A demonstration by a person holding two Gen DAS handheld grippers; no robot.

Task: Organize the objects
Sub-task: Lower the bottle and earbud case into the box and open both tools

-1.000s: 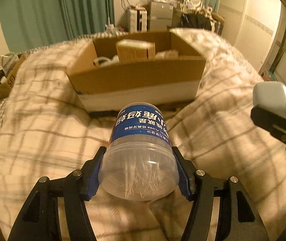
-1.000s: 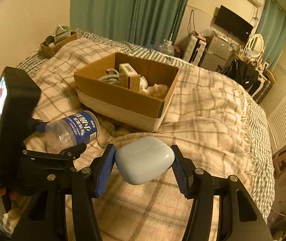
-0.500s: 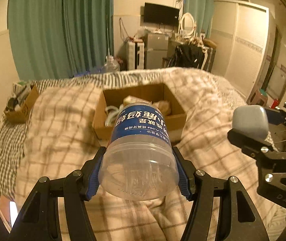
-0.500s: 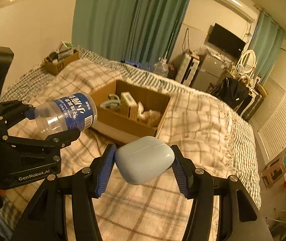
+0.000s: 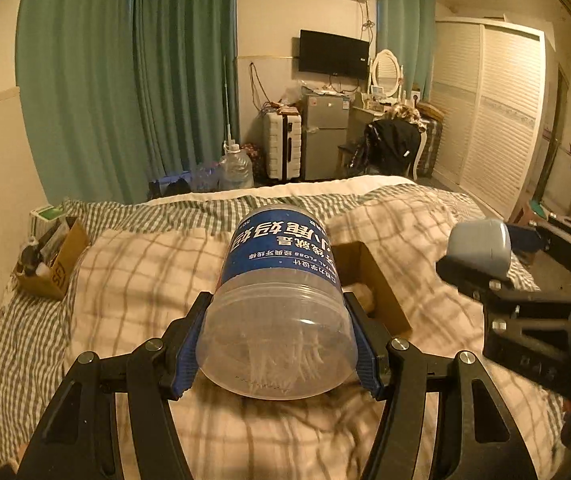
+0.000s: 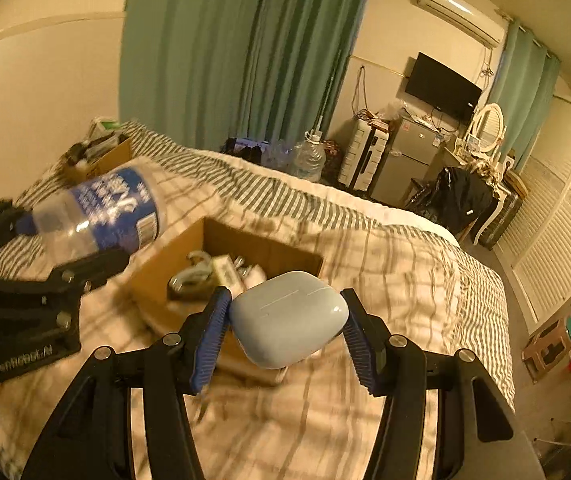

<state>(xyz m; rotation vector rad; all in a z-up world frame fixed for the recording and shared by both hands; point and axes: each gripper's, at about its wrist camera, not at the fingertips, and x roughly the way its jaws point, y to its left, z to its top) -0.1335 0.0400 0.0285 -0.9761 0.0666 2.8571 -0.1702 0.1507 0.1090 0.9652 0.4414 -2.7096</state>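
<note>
My left gripper (image 5: 279,342) is shut on a clear plastic jar with a blue label (image 5: 281,300), holding it on its side above the bed; the jar also shows in the right wrist view (image 6: 97,216). My right gripper (image 6: 285,328) is shut on a pale blue earbud case (image 6: 287,318), which also shows in the left wrist view (image 5: 479,246). An open cardboard box (image 6: 173,264) with small items inside sits on the plaid blanket below both grippers; in the left wrist view the box (image 5: 377,288) is mostly hidden behind the jar.
A second small cardboard box (image 5: 55,270) with clutter sits at the bed's far left corner. Beyond the bed are green curtains (image 5: 125,80), a water jug (image 5: 235,170), a suitcase, a small fridge (image 5: 323,136) and a wardrobe (image 5: 493,120).
Both grippers have risen well above the bed with their objects still held. The box now looks smaller and lower in both views, and more of the room shows.
</note>
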